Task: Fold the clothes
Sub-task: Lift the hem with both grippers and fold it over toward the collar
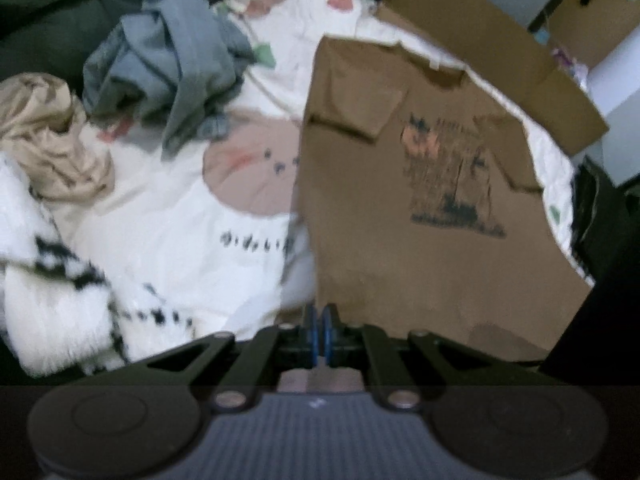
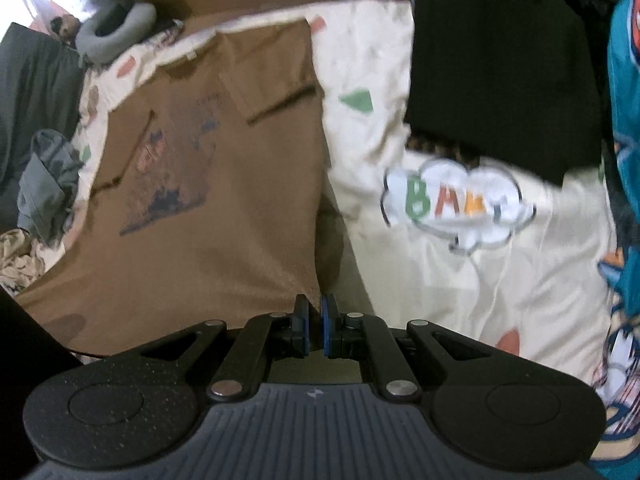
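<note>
Item: brown printed cotton T-shirt [image 1: 420,208], spread on the cream patterned quilt [image 2: 460,280], sleeves folded inward; your left gripper [image 1: 319,332] and right gripper [image 2: 314,326] each pinched a near hem corner, so you needed level, matched lifting toward the far collar.

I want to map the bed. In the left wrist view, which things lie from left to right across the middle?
beige crumpled garment → grey crumpled garment → brown T-shirt → cardboard box
</note>
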Motion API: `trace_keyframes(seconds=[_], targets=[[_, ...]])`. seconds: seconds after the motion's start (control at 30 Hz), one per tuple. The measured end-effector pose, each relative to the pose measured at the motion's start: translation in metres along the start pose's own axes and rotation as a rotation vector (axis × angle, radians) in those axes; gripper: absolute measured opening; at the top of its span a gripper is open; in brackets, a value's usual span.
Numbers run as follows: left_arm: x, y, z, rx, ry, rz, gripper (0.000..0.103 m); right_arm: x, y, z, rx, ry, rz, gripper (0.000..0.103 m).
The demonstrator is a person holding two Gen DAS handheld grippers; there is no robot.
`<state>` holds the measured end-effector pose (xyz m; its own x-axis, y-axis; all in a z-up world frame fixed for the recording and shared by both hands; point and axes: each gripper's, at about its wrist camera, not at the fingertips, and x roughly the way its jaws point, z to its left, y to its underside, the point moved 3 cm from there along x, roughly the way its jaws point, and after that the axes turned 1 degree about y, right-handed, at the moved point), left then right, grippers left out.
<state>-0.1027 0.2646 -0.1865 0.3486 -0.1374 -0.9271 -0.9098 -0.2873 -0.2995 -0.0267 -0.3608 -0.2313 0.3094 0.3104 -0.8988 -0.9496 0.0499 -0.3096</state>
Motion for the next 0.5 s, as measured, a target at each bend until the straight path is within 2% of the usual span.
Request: trace_keyframes(seconds=[0.37,0.5], targets=[[-0.029,-0.056,-0.018,-0.023,0.066,-0.155,0.003,-0.044,-0.064,0.027,-0.075,-0.006,-0.115,0.004],[-0.039,-0.075,-0.023,-0.031,0.071,-0.195,0.003,-0.058,-0.085,0.034,-0.053,-0.021,-0.142,0.004]])
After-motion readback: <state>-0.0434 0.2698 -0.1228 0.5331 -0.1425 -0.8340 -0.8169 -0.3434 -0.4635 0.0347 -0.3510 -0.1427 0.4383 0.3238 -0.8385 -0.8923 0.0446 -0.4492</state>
